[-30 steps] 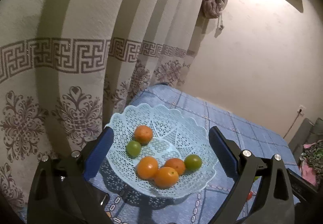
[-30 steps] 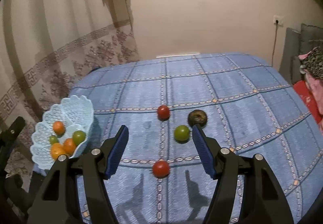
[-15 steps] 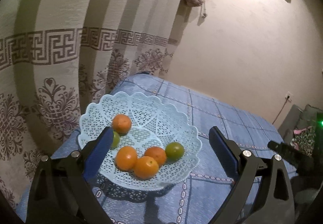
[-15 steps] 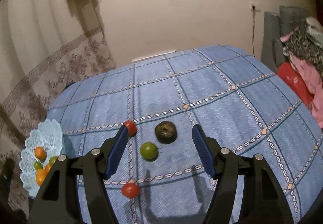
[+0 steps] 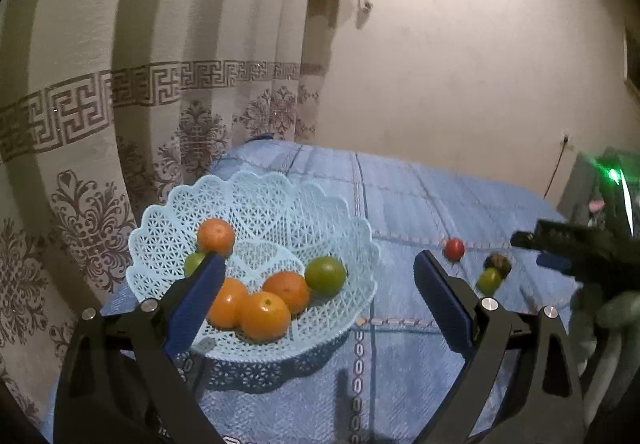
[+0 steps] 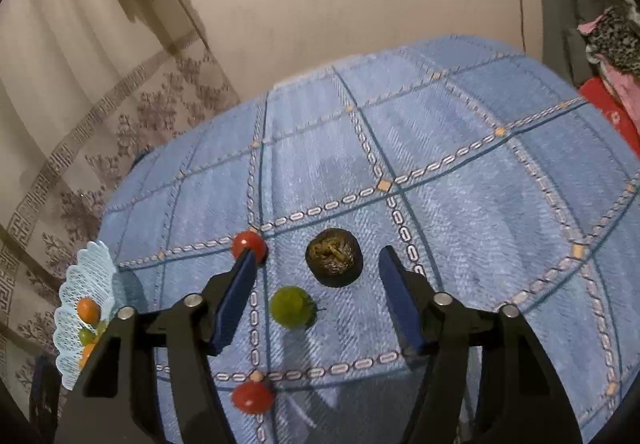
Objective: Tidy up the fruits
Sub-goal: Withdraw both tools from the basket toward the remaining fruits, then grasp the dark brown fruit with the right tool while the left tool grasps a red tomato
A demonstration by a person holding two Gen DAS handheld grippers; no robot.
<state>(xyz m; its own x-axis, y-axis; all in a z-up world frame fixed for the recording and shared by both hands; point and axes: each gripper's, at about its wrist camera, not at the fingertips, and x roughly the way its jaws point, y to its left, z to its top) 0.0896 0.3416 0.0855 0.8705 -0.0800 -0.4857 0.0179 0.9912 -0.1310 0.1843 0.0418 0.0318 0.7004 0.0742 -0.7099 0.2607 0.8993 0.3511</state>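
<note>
4 oranges [image 5: 265,316], 2 red tomatoes [image 6: 249,245]

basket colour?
Pale blue openwork plastic basket with a scalloped rim; clearest in the left wrist view.

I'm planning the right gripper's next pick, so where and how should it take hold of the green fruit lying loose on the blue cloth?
Grip the green fruit across its widest middle, coming down from above with the open right gripper, one finger on either side. It is round, so no side is better, but the dark wrinkled fruit sits close behind it; closing sideways probably avoids that.
</note>
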